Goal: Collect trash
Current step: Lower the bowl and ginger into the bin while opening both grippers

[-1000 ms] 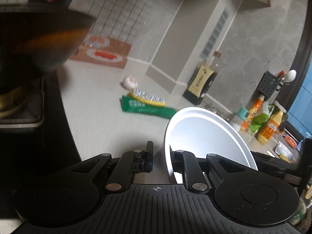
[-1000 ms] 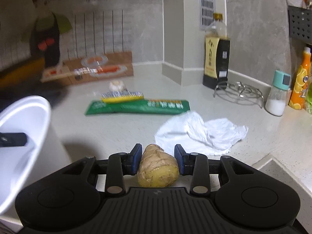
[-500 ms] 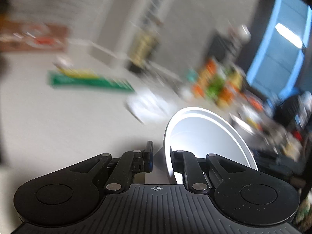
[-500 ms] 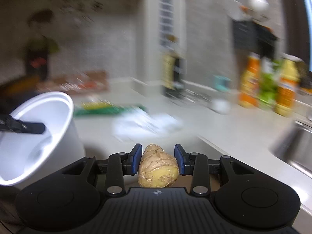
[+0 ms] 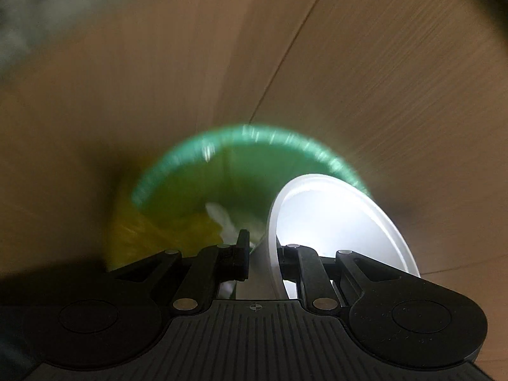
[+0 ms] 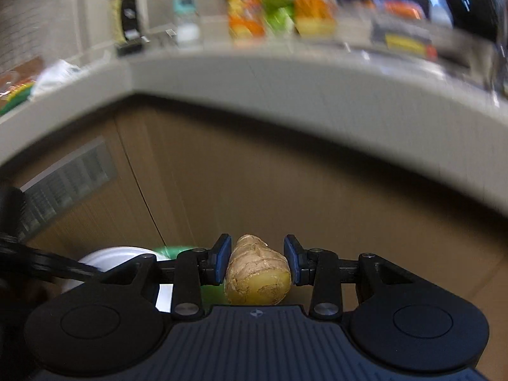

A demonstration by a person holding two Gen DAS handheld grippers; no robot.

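Wooden cabinet fronts (image 5: 397, 73) fill the background of both views, blurred, with a dark seam between two doors seen in each.

From the left wrist, the left gripper (image 5: 262, 255) is seen clamped on the wall of a white paper cup (image 5: 336, 222): one finger is pressed against the outside and the other is set inside the rim. The cup is tilted, its open mouth turned toward the camera. Just beyond the fingertips, the round mouth of a bin lined with a green bag (image 5: 203, 174) is seen from above; the cup's rim is overlapped with the bin's right edge in the picture. Something white and crumpled is made out inside the bag, too smeared to name. Bare cabinet front is left all around the bin.

From the right wrist, the right gripper (image 6: 257, 262) is seen closed on a piece of ginger (image 6: 257, 274), held between the blue pads with its knobbly tip pointed forward. At lower left the white cup (image 6: 117, 254) and a sliver of the green bin (image 6: 173, 250) are glimpsed behind the finger linkage, the ginger being to their right. Above, the pale edge of the counter (image 6: 285, 85) is curved across the frame, and blurred bottles (image 6: 279, 3) are lined along it. Open cabinet face is seen between the counter edge and the gripper.
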